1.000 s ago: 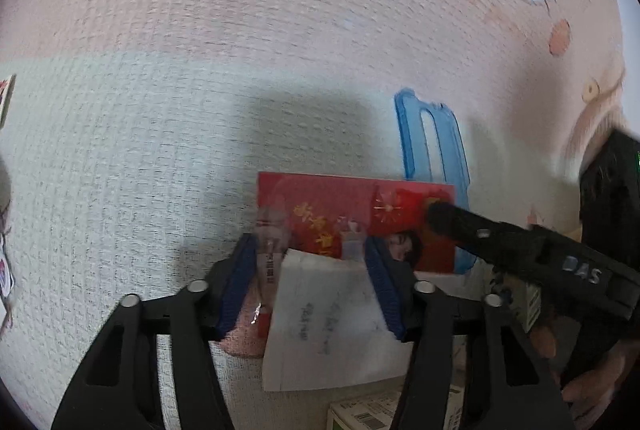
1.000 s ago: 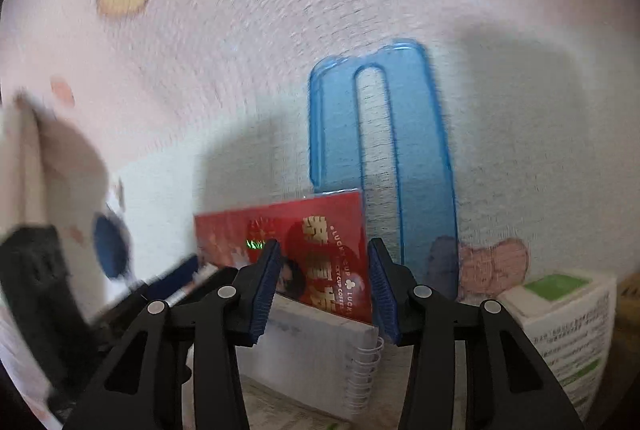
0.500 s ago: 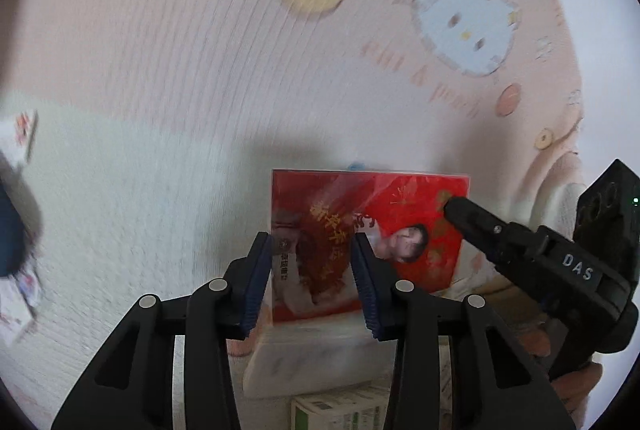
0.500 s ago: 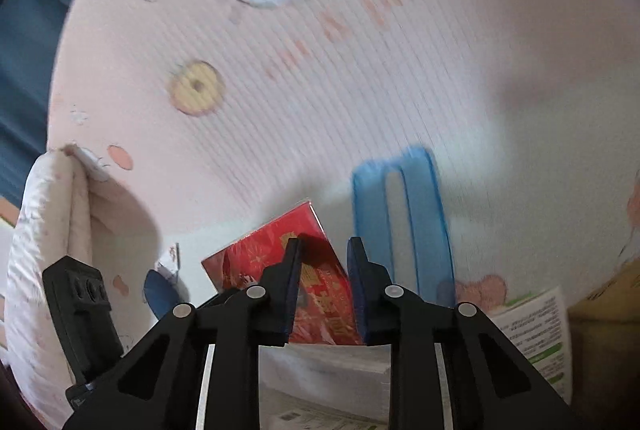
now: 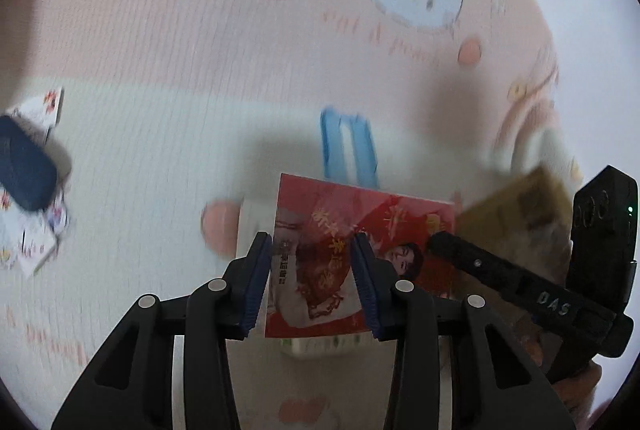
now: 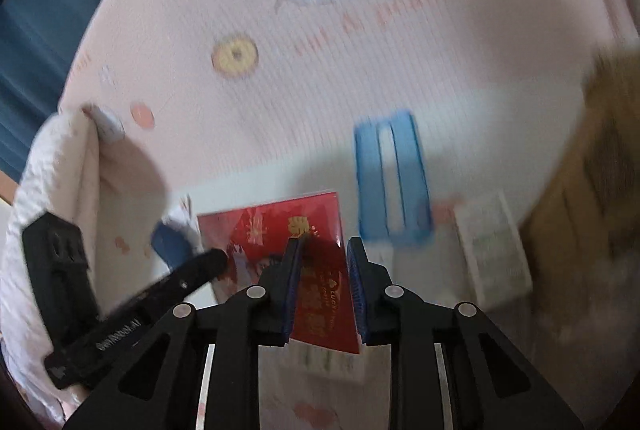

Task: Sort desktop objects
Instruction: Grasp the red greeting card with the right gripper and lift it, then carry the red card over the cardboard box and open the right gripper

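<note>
A red printed card (image 5: 380,222) hangs above the mat, held by both grippers at once. In the left wrist view my left gripper (image 5: 312,270) is shut on the card's left part, blue pads pressing on it. The right gripper's black finger (image 5: 480,266) reaches the card's right side. In the right wrist view the same red card (image 6: 272,226) passes between the pads of my right gripper (image 6: 323,270), which is shut on its right edge. The left gripper's finger (image 6: 180,282) comes in from the left.
Below lie a blue plastic frame (image 5: 348,150) (image 6: 392,182), a white box with green print (image 6: 496,250), a brown cardboard box (image 5: 516,206) (image 6: 600,170), a dark blue case (image 5: 24,162) and loose white cards (image 5: 28,246). All rest on a pink-and-white cartoon-cat mat (image 5: 160,30).
Both grippers closed on the red card and rose with it. The white notebook it lay on and the blue frame now sit farther below and look smaller.
</note>
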The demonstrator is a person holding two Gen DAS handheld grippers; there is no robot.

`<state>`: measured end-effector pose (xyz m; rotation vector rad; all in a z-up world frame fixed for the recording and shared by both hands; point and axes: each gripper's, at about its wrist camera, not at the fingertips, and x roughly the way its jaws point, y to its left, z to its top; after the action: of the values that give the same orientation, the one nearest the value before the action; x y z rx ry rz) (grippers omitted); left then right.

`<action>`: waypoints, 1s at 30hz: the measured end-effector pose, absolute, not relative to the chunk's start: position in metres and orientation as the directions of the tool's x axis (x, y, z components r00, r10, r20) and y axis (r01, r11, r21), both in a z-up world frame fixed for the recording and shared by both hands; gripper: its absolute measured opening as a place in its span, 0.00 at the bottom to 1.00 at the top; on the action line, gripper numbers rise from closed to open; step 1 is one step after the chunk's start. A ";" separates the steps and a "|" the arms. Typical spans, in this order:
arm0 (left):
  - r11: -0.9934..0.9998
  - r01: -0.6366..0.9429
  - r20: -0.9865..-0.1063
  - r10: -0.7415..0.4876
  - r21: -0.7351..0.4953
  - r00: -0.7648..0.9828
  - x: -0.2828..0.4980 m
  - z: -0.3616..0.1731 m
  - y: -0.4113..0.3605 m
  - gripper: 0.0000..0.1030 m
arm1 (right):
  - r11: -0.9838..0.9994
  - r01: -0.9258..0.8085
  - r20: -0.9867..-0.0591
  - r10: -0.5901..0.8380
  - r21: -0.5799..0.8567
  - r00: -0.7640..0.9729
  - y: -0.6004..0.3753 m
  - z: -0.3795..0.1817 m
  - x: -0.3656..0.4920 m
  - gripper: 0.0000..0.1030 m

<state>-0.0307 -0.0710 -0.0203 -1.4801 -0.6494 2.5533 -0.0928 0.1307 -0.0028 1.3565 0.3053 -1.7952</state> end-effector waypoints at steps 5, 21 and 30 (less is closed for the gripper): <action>-0.897 0.141 -0.840 0.325 -0.420 -0.435 -0.016 -0.046 -0.064 0.43 | -0.649 0.701 -0.917 -0.399 0.295 0.015 0.151 -0.033 -0.086 0.20; -0.918 0.125 -0.884 0.316 -0.377 -0.346 -0.017 -0.068 -0.047 0.44 | -0.657 0.709 -0.947 -0.317 0.255 0.047 0.175 -0.064 -0.092 0.20; -0.902 0.151 -0.880 0.339 -0.405 -0.334 -0.016 -0.079 -0.050 0.44 | -0.636 0.731 -0.947 -0.318 0.250 0.047 0.167 -0.066 -0.089 0.21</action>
<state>-0.0163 -0.0503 -0.0795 -1.7383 -0.6462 2.3862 -0.0893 0.1673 -0.0655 1.5448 0.4306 -1.6992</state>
